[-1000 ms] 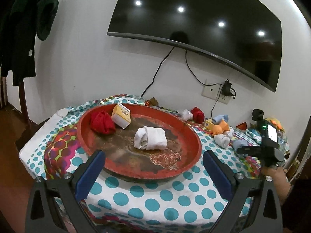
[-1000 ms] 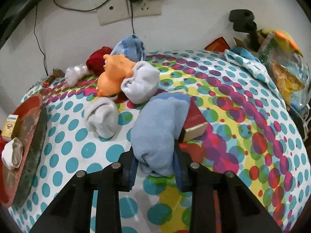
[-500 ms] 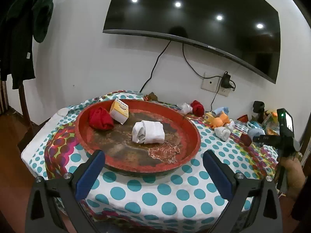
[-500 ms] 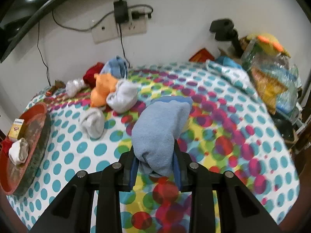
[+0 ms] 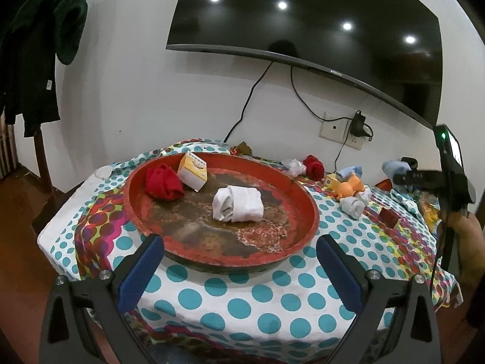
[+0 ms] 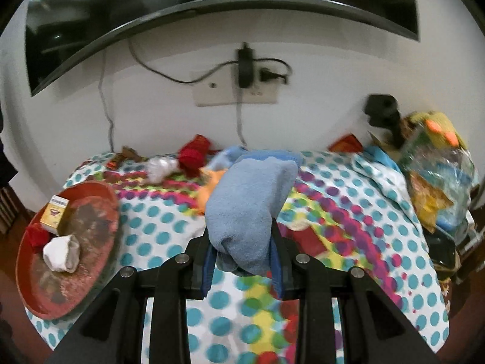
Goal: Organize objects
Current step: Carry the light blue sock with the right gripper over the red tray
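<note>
A round red tray (image 5: 303, 236) sits on the polka-dot table and holds a red sock roll (image 5: 163, 182), a yellow box (image 5: 192, 171) and a white sock roll (image 5: 238, 203). My left gripper (image 5: 239, 257) is open and empty, just in front of the tray. My right gripper (image 6: 242, 264) is shut on a light blue sock roll (image 6: 248, 203), lifted above the table; it shows at the far right of the left wrist view (image 5: 394, 166). The tray (image 6: 27, 291) lies to its left.
Loose socks lie near the wall: red (image 5: 313, 166), white (image 5: 295, 166), orange (image 5: 348, 187), grey-white (image 5: 353, 204). A dark red box (image 5: 388, 217) sits on the cloth. Plastic bags (image 6: 436, 182) crowd the table's right side. A TV (image 5: 303, 27) hangs above.
My right gripper has lifted the light blue sock roll off the table and pulled back, away from the sock pile. My left gripper has backed away from the tray a little.
</note>
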`<state>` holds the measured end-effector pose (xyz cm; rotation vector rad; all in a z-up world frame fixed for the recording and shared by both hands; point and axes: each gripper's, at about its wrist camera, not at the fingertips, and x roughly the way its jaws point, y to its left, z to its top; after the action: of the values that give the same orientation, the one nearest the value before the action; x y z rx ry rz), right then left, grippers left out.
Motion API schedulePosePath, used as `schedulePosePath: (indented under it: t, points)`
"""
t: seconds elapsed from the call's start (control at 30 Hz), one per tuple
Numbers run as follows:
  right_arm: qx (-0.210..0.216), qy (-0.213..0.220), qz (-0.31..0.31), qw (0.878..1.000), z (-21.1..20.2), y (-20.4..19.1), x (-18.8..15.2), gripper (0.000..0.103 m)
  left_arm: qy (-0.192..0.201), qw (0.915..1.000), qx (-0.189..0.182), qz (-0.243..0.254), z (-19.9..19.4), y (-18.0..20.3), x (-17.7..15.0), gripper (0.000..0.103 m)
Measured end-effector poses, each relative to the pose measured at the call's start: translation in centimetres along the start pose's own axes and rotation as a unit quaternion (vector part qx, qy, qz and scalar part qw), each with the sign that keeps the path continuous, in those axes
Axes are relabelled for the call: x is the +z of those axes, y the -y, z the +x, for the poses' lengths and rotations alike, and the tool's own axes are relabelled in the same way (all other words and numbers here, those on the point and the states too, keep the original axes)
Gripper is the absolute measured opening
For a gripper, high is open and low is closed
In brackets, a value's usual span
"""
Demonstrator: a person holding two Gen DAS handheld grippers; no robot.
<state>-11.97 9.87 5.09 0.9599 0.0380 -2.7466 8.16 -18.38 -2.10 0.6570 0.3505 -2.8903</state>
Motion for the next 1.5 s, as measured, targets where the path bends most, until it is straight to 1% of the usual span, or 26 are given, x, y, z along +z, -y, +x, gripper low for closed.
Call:
schedulePosePath:
  t: [0.2,0.57,0.73,0.93,1.03,1.13,1.27,1.5]
  points:
    - [0.023,0.002,-0.026,0.999,0.4,-4.7,0.7,0.029,-0.001,1.0,0.005,-0.008,0.1,-0.5,0.0,0.103]
    - [0.07,-0.004,-0.07,0.995,1.1,-12.2,0.4,0.028,0.004,0.9997,0.017,-0.019,0.0,-1.1,0.3,0.103]
    - [0.097,-0.011,-0.097,0.991,0.9,-15.3,-0.8,0.029,0.003,0.999,0.034,-0.029,0.1,-1.8,0.3,0.103]
    - [0.136,-0.026,-0.147,0.98,0.4,-19.1,-3.1,0.029,-0.002,0.9976,0.056,-0.041,0.3,-2.4,0.2,0.103]
    - [0.141,-0.022,-0.17,0.975,-0.1,-20.7,-3.8,0.029,-0.003,0.997,0.062,-0.046,0.3,-2.7,0.2,0.103]
    - [0.147,-0.023,-0.174,0.973,0.1,-21.7,-3.6,0.029,-0.002,0.9968,0.063,-0.049,0.2,-2.8,0.2,0.103]
    - [0.15,-0.035,-0.173,0.973,1.5,-22.6,-2.7,0.029,0.006,0.997,0.065,-0.041,0.0,-2.5,0.4,0.103]
    - [0.144,-0.06,-0.161,0.974,4.8,-24.1,-1.5,0.029,-0.004,0.9957,0.07,-0.06,0.7,-4.1,0.8,0.103]
